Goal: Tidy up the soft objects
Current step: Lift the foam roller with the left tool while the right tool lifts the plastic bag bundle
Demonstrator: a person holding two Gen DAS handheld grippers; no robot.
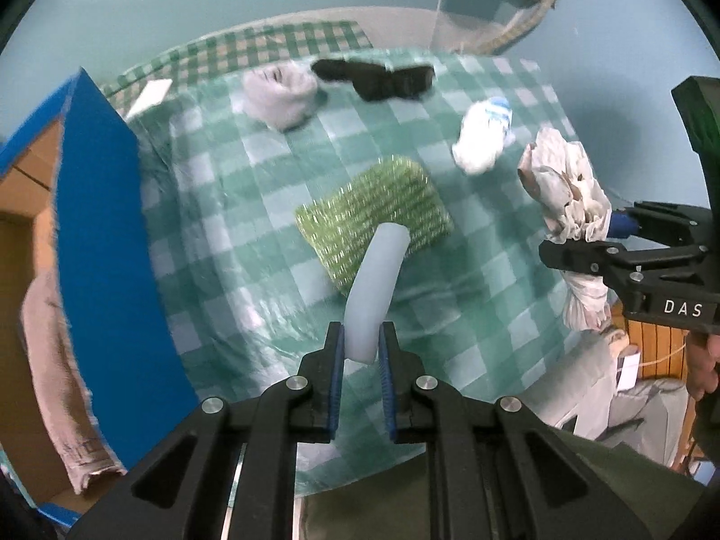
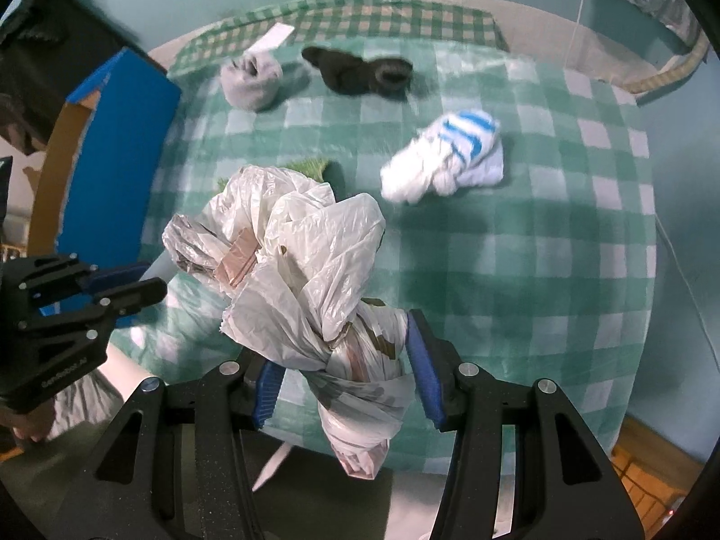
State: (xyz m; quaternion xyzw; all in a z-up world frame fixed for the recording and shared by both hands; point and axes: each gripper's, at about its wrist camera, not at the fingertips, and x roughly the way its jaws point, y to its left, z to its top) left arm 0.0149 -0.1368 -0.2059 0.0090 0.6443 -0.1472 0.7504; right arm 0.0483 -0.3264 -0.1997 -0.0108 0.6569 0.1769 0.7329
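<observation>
Landmark: green sponge (image 1: 373, 218), glittery, lying on the green-and-white checked tablecloth (image 1: 486, 297).

Item 1: left gripper (image 1: 362, 346), both blue-padded jaws clamped on the near end of a pale blue soft tube (image 1: 375, 283); the tube's far end reaches over the sponge's near edge.

Item 2: right gripper (image 2: 344, 369), jaws closed around the twisted neck of a crumpled white plastic bag (image 2: 292, 252), held right of the sponge and lifted off the cloth. From the right wrist view the bag hides nearly all of the sponge (image 2: 310, 166).

Item 3: white cloth with blue stripes (image 1: 483, 137), bunched, on the cloth beyond and right of the sponge, apart from it.

Item 4: grey sock bundle (image 1: 279, 94), beyond the sponge toward the far left.

Item 5: black sock (image 1: 375, 76), beyond the sponge, just right of the grey bundle.

Item 6: blue cardboard box (image 1: 103, 243), left of the sponge, holding a beige towel (image 1: 58, 369).

Item 7: white card (image 1: 150, 94), far left of the sponge, near the table's back edge.
</observation>
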